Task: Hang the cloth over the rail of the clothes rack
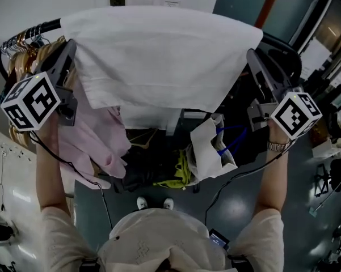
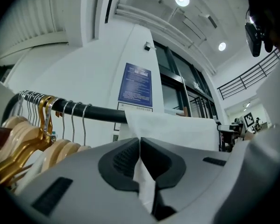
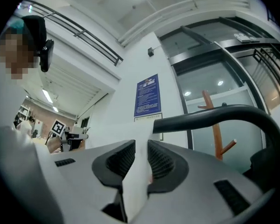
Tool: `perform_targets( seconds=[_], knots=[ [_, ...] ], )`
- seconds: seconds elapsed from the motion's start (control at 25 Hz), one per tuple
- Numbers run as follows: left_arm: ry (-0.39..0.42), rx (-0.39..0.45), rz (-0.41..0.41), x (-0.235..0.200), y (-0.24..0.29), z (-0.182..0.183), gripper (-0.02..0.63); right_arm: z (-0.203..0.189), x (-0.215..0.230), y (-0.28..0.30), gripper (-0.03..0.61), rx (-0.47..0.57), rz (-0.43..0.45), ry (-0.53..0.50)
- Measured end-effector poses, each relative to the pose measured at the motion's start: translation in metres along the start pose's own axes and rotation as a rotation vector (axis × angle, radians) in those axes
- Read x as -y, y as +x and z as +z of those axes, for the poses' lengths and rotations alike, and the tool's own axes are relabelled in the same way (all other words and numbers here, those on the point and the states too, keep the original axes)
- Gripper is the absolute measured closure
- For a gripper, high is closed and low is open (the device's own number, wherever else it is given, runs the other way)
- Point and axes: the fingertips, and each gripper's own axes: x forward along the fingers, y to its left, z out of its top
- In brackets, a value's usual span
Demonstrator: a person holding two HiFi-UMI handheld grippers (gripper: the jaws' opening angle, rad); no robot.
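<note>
**Cloth draped on the rail, both tongs clamped on its near edge**

The white cloth (image 1: 159, 55) lies over the black rail (image 1: 45, 26) of the clothes rack, spread wide between your two hands, with its near flap hanging down toward you. Your left tongs (image 1: 72, 47) are closed on the cloth's left edge. In the left gripper view a thin fold of white fabric runs up between the ribbed dark pads, which are almost together. Your right tongs (image 1: 253, 56) are closed on the right edge in the same way, with a slightly thicker pleat filling the narrow gap between the pads.

Expect the cloth to handle as light, limp and thin. It has a matte woven look, carries soft creases and sags wherever nothing supports it. It has no stiffness of its own, so it will follow whatever pulls on it. A smooth round rail gives little friction, so an uneven drape is likely to slide toward the longer side. The edges near the corners, where you hold it now, are the sensible places to grip, because tension between the two holds keeps the sheet flat. The ribbed pads should bite well on a single fold.

To the left on the same rail hang wooden hangers (image 1: 25, 52) with thin metal hooks, and a pink garment (image 1: 99, 135) hangs below them, close to the cloth's left corner. That corner could snag there.
</note>
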Motion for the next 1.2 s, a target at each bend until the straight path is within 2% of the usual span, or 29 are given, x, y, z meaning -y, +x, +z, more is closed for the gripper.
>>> perform_targets(
  seconds=[0.04,0.08,0.32,0.44,0.52,0.6,0.64,0.76,0.84,0.88,0.96,1.08,1.16,1.2],
  knots=[
    [0.007,-0.005,-0.004,0.001,0.001,-0.001,0.592,0.001,-0.001,0.000,0.496,-0.009,-0.003,-0.028],
    [0.015,-0.008,-0.004,0.002,0.001,-0.001,0.594,0.002,-0.002,0.000,0.552,-0.011,-0.005,-0.045],
    [0.033,0.040,0.003,0.001,-0.004,0.029,0.594,0.027,-0.010,-0.001,0.558,0.027,-0.004,-0.059],
    [0.060,0.058,0.030,-0.001,-0.004,0.025,0.592,0.021,-0.007,-0.001,0.557,0.025,-0.040,-0.051],
    [0.097,0.073,0.077,-0.005,-0.007,0.017,0.583,0.011,-0.004,-0.003,0.554,0.046,-0.072,-0.052],
    [0.141,0.095,0.145,-0.010,-0.014,0.014,0.508,0.006,-0.001,-0.008,0.518,0.055,-0.137,-0.077],
    [0.163,0.107,0.181,-0.012,-0.018,0.015,0.494,0.005,0.001,-0.011,0.497,0.056,-0.179,-0.092],
    [0.225,0.181,0.267,-0.017,-0.038,0.025,0.494,0.012,0.013,-0.028,0.495,0.105,-0.326,-0.178],
    [0.263,0.244,0.277,-0.012,-0.054,0.032,0.522,0.017,0.015,-0.041,0.497,0.151,-0.382,-0.273],
    [0.278,0.265,0.264,-0.007,-0.060,0.034,0.584,0.016,0.012,-0.045,0.506,0.159,-0.370,-0.298],
    [0.302,0.282,0.203,0.007,-0.066,0.033,0.600,0.010,0.000,-0.047,0.554,0.172,-0.287,-0.292],
    [0.334,0.269,0.073,0.036,-0.077,0.014,0.601,-0.005,-0.027,-0.059,0.558,0.224,-0.143,-0.350],
    [0.357,0.231,0.003,0.055,-0.093,-0.014,0.601,-0.032,-0.039,-0.074,0.560,0.190,-0.104,-0.368],
    [0.362,0.210,-0.028,0.063,-0.100,-0.031,0.601,-0.048,-0.041,-0.080,0.558,0.163,-0.096,-0.341]
  ],
)
